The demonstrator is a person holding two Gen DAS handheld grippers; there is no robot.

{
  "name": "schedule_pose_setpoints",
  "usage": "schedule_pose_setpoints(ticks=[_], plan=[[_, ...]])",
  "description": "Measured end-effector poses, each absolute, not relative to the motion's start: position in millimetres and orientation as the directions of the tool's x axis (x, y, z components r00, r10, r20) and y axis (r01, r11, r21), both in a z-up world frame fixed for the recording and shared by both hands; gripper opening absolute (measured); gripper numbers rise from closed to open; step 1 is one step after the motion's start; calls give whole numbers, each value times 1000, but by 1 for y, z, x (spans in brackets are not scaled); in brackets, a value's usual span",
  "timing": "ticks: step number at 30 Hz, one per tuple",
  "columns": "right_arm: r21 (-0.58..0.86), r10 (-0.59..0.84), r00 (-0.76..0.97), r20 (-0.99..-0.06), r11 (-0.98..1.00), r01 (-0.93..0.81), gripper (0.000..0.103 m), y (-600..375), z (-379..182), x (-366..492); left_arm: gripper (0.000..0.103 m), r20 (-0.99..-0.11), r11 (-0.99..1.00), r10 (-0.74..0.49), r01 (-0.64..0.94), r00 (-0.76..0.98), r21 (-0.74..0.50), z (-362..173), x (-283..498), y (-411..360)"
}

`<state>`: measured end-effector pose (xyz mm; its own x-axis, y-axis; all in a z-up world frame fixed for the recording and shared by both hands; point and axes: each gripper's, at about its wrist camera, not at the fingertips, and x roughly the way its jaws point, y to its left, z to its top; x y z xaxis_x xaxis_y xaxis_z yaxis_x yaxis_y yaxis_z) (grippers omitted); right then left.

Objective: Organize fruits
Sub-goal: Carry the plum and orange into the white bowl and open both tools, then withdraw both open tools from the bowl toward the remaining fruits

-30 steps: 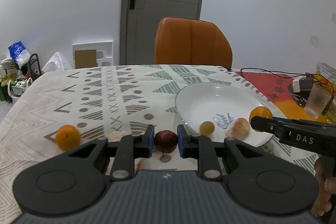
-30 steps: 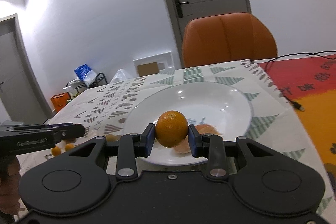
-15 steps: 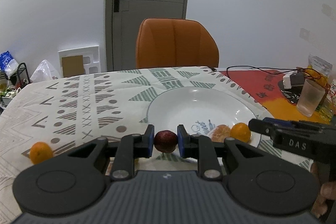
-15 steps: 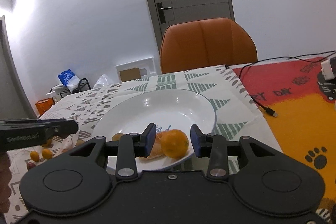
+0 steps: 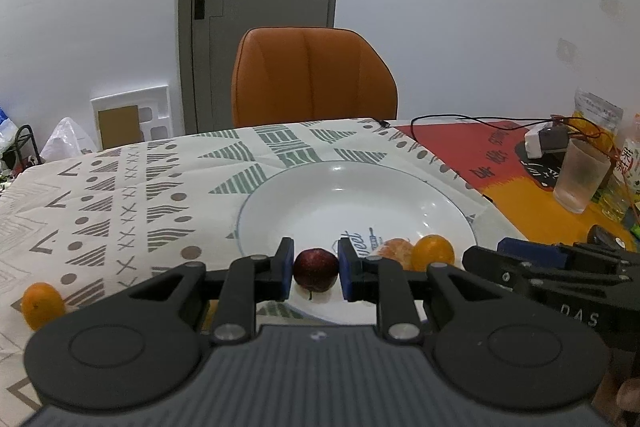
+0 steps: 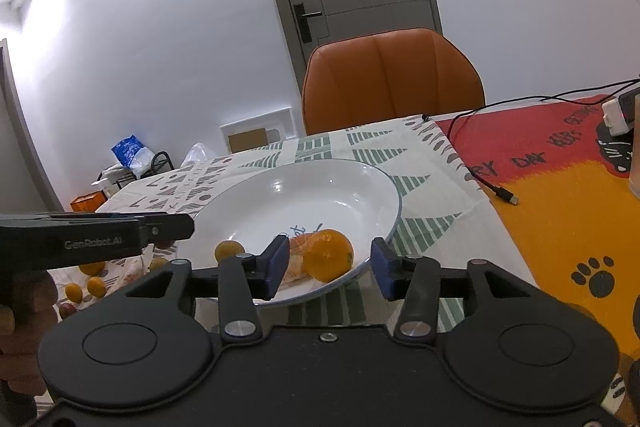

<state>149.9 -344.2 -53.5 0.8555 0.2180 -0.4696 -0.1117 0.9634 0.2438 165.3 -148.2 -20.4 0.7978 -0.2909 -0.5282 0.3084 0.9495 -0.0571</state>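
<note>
My left gripper (image 5: 315,269) is shut on a dark red plum (image 5: 315,269) and holds it over the near rim of the white plate (image 5: 352,195). On the plate lie an orange (image 5: 433,251) and a peeled citrus piece (image 5: 394,251). My right gripper (image 6: 329,265) is open and empty at the plate's (image 6: 360,183) near edge. The orange (image 6: 328,255) lies on the plate between its jaws, beside the peeled piece (image 6: 298,267) and a small yellow fruit (image 6: 229,251).
An orange (image 5: 42,305) lies on the patterned cloth at the left. Several small fruits (image 6: 86,281) lie left of the plate. A plastic cup (image 5: 580,179), a charger and cable (image 5: 548,141) stand on the red-orange mat at the right. An orange chair (image 5: 314,79) is behind the table.
My right gripper has opened and let the orange go onto the plate, then drawn back a little. My left gripper has carried the plum right, over the plate's rim.
</note>
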Motion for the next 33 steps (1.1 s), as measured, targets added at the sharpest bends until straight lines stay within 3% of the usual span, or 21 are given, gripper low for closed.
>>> schedule_pose_setpoints(ticks=[5,7,9,12,25,33], plan=[[256,224,851,-475,960,-110,51,-345,-57,148,33,-523,958,-257,285,812,-29,-19,163,-150],[260,228,850,-475,959,-112,53,-343,-57,148,43,-529,966,-222,259,819,-5,-19,163,-148],[275,245,847,-472,954,-122,54,-341,-57,147,59,-524,973,-190,231,830,14,-19,159,-143],[280,255,848,-464,951,-132,65,-336,-55,146,77,-528,981,-155,193,835,18,-19,155,-134],[307,287,844,-453,939,-154,103,-319,-52,138,90,-610,979,-197,187,767,-82,-22,142,-104],[316,298,838,-457,935,-160,103,-309,-49,134,96,-612,973,-232,165,756,-164,-20,133,-78]])
